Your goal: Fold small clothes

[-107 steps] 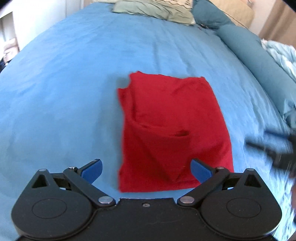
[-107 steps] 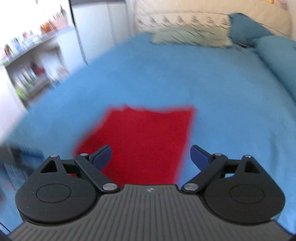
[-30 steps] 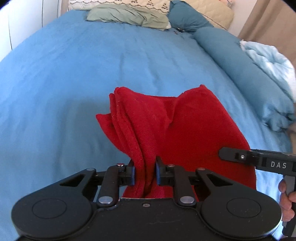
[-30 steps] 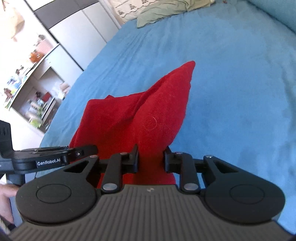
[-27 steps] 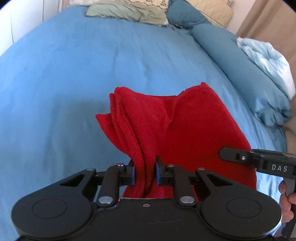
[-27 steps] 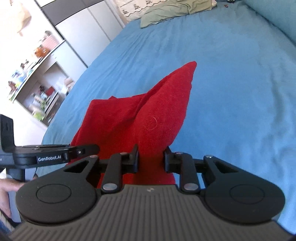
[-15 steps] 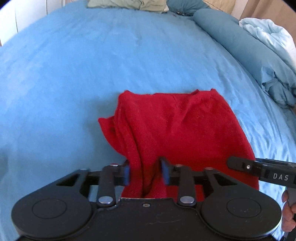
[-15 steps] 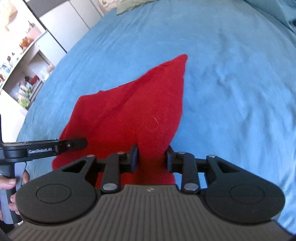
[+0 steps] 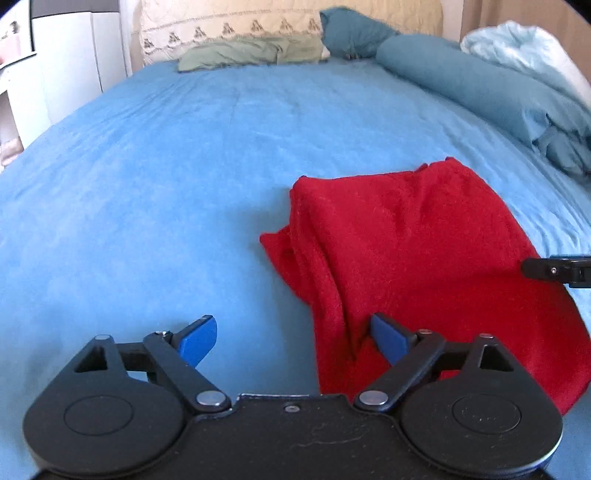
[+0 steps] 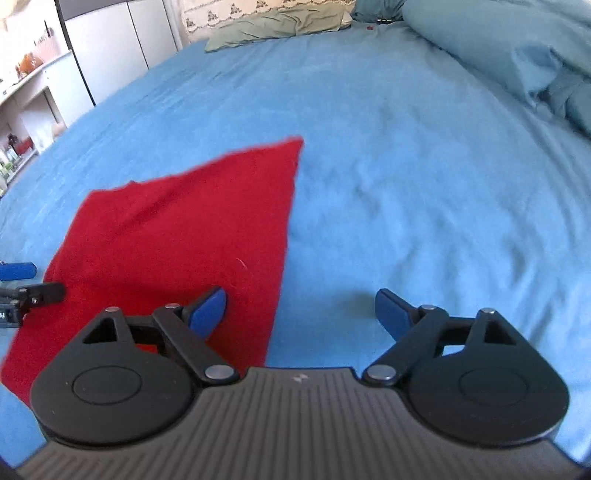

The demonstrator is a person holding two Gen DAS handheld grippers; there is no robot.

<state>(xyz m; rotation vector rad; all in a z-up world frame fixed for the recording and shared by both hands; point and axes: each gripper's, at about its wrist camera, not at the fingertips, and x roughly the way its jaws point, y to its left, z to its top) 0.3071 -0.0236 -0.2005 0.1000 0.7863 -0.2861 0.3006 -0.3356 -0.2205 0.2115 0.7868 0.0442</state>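
A folded red garment [image 9: 413, 251] lies on the blue bed sheet [image 9: 147, 166], bunched in ridges along its left side. My left gripper [image 9: 293, 341] is open and empty, its right finger over the garment's near left edge. In the right wrist view the garment [image 10: 177, 236] lies flat at the left. My right gripper [image 10: 299, 310] is open and empty, straddling the garment's right edge, left finger over the cloth, right finger over the sheet. Each gripper's tip shows at the edge of the other's view.
A green pillow [image 9: 251, 53] and a patterned cream pillow [image 9: 229, 27] lie at the head of the bed. A teal bolster [image 9: 472, 85] and a rumpled pale blue duvet [image 9: 524, 48] run along the right side. White cupboards [image 10: 110, 48] and shelves stand at the left.
Both grippers were shut on the garment's near edge and held it raised. They lowered it onto the sheet, opened and let go. The garment now lies down, folded.
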